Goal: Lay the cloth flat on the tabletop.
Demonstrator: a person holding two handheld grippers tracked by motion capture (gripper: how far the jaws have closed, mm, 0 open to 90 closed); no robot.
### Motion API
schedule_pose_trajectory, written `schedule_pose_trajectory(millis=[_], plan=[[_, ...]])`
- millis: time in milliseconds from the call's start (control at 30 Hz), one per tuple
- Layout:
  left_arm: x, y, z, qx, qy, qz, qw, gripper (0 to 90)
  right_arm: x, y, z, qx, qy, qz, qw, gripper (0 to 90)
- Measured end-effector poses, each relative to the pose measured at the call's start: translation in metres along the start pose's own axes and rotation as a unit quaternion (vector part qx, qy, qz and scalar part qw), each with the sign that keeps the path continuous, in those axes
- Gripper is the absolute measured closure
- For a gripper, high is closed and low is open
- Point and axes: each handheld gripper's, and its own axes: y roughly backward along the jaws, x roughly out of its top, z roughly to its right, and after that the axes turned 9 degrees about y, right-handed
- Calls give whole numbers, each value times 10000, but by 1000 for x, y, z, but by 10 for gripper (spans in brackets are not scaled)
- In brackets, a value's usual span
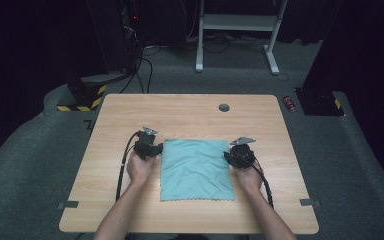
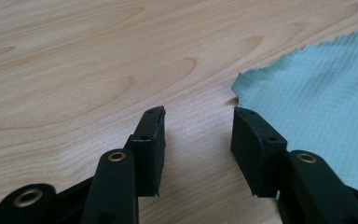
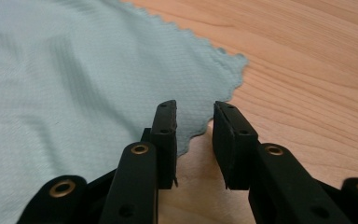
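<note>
High view shows a light blue cloth [image 1: 196,169] lying flat in the middle of the wooden table [image 1: 190,112]. The left gripper [image 1: 148,144] sits just beside the cloth's left edge, and the right gripper [image 1: 240,151] sits at its right edge. Both have their jaws spread apart and hold nothing.

I think a grab could go wrong here. The cloth is thin and lies flat, so the jaws may slide over it or pinch only the wood. If one side gets pulled harder, the cloth could bunch up or twist.

The cloth looks soft, with tiny squares woven in and a zigzag edge. The table is smooth, pale wood with wavy lines. The jaws are black, hard and blocky.
</note>
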Motion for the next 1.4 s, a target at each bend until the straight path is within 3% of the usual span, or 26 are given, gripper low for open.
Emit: schedule_pose_trajectory(millis=[167, 300, 367, 467, 500, 533, 600, 733, 767, 800, 833, 867, 933, 1067, 1200, 1267, 1400], plan=[[0, 10, 11, -406, -140, 90, 9990, 530, 0, 1, 1, 70, -95, 83, 9999, 715], [-1, 9, 25, -595, -242, 79, 9979, 506, 4, 1, 4, 72, -132, 139, 9998, 721], [-2, 5, 28, -554, -283, 66, 9980, 496, 8, -1, 7, 48, -182, 127, 9997, 721], [-2, 1, 27, -525, -160, 94, 9984, 502, 11, -2, 10, 11, -205, 204, 9996, 725], [0, -4, 24, -546, 82, 128, 9984, 519, 14, -5, 13, 36, -254, 105, 9996, 718], [0, -4, 24, -546, 82, 128, 9984, 549, 16, -7, 14, -1, -249, 84, 9997, 718], [2, -11, 21, -597, 349, 161, 9975, 600, 19, -9, 17, -53, -294, 118, 9995, 718], [4, -14, 24, -525, 288, 181, 9980, 669, 18, -18, 18, -88, -192, -137, 9997, 717], [10, -15, 27, -427, 82, 12, 9991, 684, 19, -19, 18, -84, -220, -149, 9996, 729], [10, -15, 27, -427, 82, 12, 9991, 697, 19, -19, 18, -84, -220, -149, 9996, 729], [14, -16, 30, -337, -94, -85, 9994, 718, 23, -21, 18, -37, -137, -196, 9997, 786], [14, -16, 30, -337, -94, -85, 9994, 733, 23, -21, 18, -37, -137, -196, 9997, 786], [18, -19, 33, -405, -143, -159, 9990, 791, 26, -23, 17, 23, 10, -201, 9998, 879], [23, -21, 34, -447, -218, -229, 9985, 890, 27, -24, 18, 23, -31, -229, 9997, 900], [28, -21, 32, -470, -186, -189, 9985, 894, 35, -20, 21, -83, -5, -171, 9998, 900], [32, -21, 30, -525, -54, -65, 9986, 894, 39, -19, 22, -169, 57, -117, 9998, 900], [34, -25, 28, -494, 0, -101, 9987, 891, 48, -22, 25, -222, 103, -217, 9995, 900]])
